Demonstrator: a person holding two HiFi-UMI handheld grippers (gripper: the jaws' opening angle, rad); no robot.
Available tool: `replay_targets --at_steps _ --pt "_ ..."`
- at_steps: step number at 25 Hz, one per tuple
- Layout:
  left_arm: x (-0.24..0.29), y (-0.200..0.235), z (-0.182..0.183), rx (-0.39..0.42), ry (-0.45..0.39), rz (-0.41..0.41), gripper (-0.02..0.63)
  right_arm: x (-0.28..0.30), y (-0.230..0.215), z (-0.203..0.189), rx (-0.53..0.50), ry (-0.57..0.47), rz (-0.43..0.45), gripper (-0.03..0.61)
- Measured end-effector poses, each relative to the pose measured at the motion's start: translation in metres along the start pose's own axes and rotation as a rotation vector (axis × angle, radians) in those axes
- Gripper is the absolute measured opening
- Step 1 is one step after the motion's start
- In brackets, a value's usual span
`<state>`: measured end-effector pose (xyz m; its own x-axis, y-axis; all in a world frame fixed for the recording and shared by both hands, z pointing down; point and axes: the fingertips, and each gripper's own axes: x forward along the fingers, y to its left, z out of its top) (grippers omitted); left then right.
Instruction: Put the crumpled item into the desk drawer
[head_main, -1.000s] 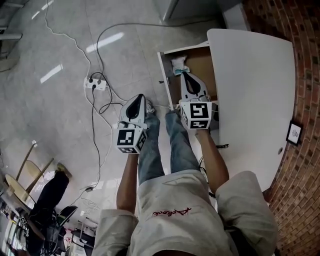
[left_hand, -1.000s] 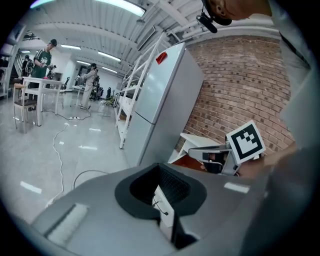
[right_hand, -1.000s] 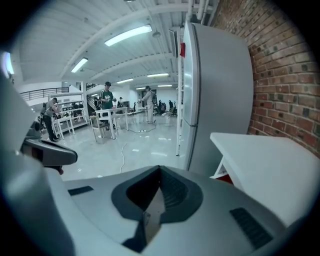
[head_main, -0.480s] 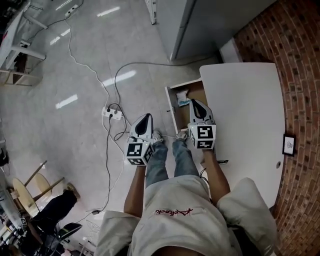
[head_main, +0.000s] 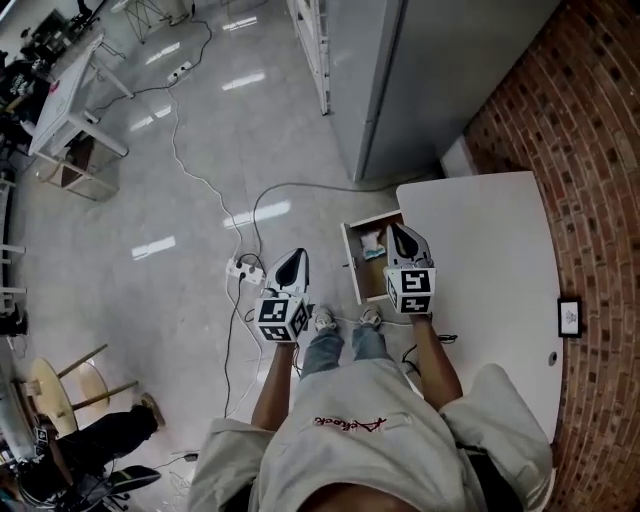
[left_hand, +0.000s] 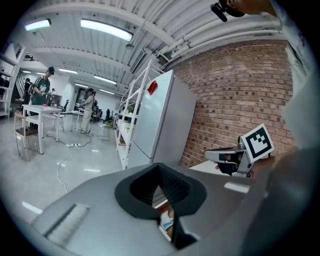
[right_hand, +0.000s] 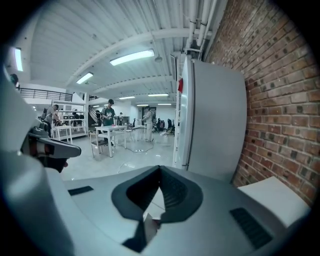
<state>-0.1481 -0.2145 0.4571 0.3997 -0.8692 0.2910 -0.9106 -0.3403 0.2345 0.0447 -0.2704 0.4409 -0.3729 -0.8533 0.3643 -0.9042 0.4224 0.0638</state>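
White and pale-blue, the crumpled item (head_main: 372, 243) lies inside the open drawer (head_main: 372, 282), at its 12 o'clock end; judge the placing step done. Your right gripper (head_main: 398, 232) hangs just beside the item, at its 3 o'clock, jaws together on nothing. Your left gripper (head_main: 297, 258) hangs at the drawer's 9 o'clock, apart from it, jaws likewise together and empty. The next move probably calls for pushing the drawer front toward 3 o'clock, into the desk (head_main: 490, 250), with square contact. Only the head view shows the drawer layout. The gripper views confirm the closed jaws and show a tall grey cabinet (right_hand: 215, 120) and a brick wall (right_hand: 280, 100).
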Motion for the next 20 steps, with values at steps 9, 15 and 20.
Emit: replay_targets --at_steps 9,15,20 --pt "-0.021 0.012 0.07 0.071 -0.097 0.059 0.009 -0.02 -0.009 0.047 -0.019 -0.081 0.004 0.012" --pt "-0.032 0.015 0.092 0.096 -0.14 0.081 0.009 -0.037 -0.005 0.064 -0.027 -0.113 0.016 0.012" --pt "-0.032 0.009 0.11 0.111 -0.172 0.082 0.009 -0.049 -0.002 0.078 -0.045 -0.145 0.024 0.012"
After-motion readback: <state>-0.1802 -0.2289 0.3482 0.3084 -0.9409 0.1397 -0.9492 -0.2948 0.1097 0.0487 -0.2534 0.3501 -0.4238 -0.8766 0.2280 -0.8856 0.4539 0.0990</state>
